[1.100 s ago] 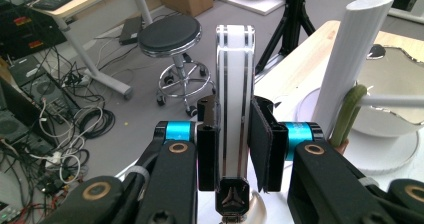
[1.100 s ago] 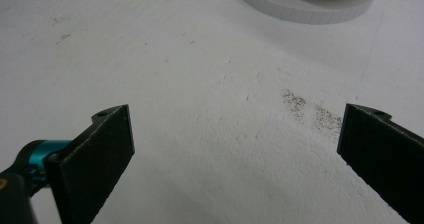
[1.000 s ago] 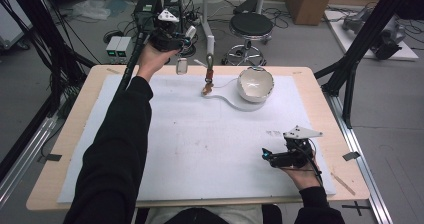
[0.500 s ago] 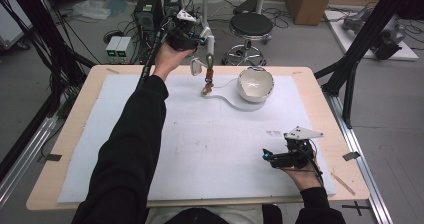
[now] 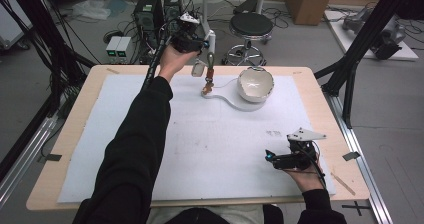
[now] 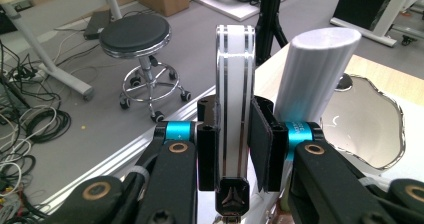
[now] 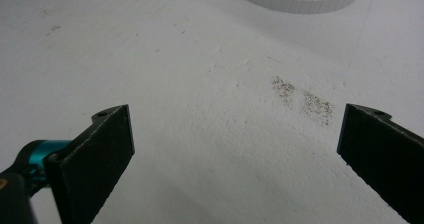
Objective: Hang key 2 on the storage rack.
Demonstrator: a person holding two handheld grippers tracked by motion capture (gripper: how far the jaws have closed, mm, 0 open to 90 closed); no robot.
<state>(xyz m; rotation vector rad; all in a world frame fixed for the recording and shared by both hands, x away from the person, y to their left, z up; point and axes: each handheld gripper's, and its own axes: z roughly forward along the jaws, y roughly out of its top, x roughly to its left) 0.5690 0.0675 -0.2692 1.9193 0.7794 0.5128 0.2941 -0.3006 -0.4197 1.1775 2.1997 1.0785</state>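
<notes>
I see a light wooden table [image 5: 320, 91] with a white mat [image 5: 200, 144] covering most of its top. On the mat's far side sits a white curved base [image 5: 227, 98] carrying a white bowl-like shell [image 5: 255, 84] and a small brown-tipped post [image 5: 206, 86]. A faint dark smudge [image 7: 302, 99] marks the mat nearer me.

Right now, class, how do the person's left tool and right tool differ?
The left tool is shut on a white bar; the right tool is open, holding nothing. The left tool is raised at the table's far edge; the right tool sits low near the person. Both have black jaws.
</notes>
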